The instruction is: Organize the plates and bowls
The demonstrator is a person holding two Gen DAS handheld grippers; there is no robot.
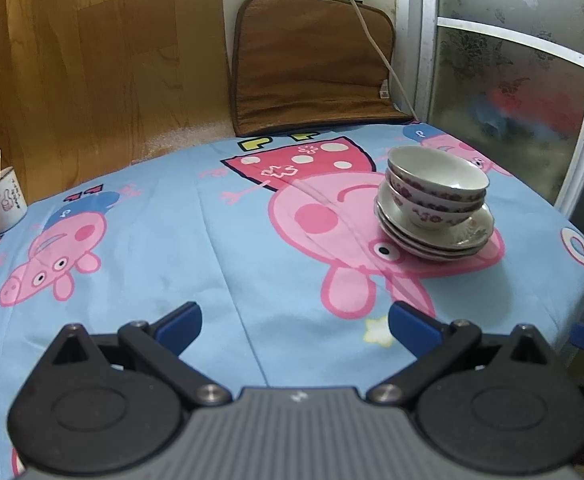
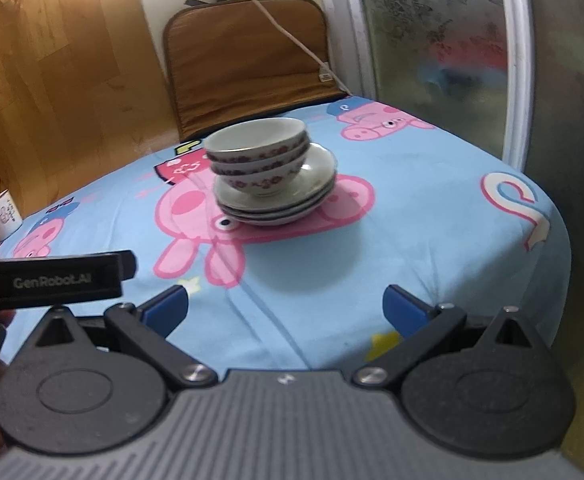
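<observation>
Blue cartoon-pig cloth covers the table (image 1: 180, 240), wood panelling behind it, and both tools sit low at the near edge. Left gripper (image 1: 295, 322) first: jaws spread wide, blue pads apart, nothing between them, only bare cloth under the tips. Right gripper (image 2: 286, 307) is the same story, fingers splayed and empty, hovering over the near edge of the cloth. Just off its left side, the black body of the other tool pokes into the right wrist view.

Moving out ahead of the claws, well clear of both, there's the stack. Bowls (image 1: 435, 190), nested one inside the next, three as far as I can count, sit on a pile of plates (image 1: 437, 240), and the whole tower stands ahead and to the right of the left gripper, ahead and slightly left of the right one. Neither tool touches it.

Far out to the left, a white mug (image 1: 2, 200) with a spoon in it. Beyond the stack, a brown cushion (image 1: 311, 64) leans on the wall.

My read: crockery all gathered in one tidy pile, nothing stray on the cloth, so the sorting looks essentially finished.
</observation>
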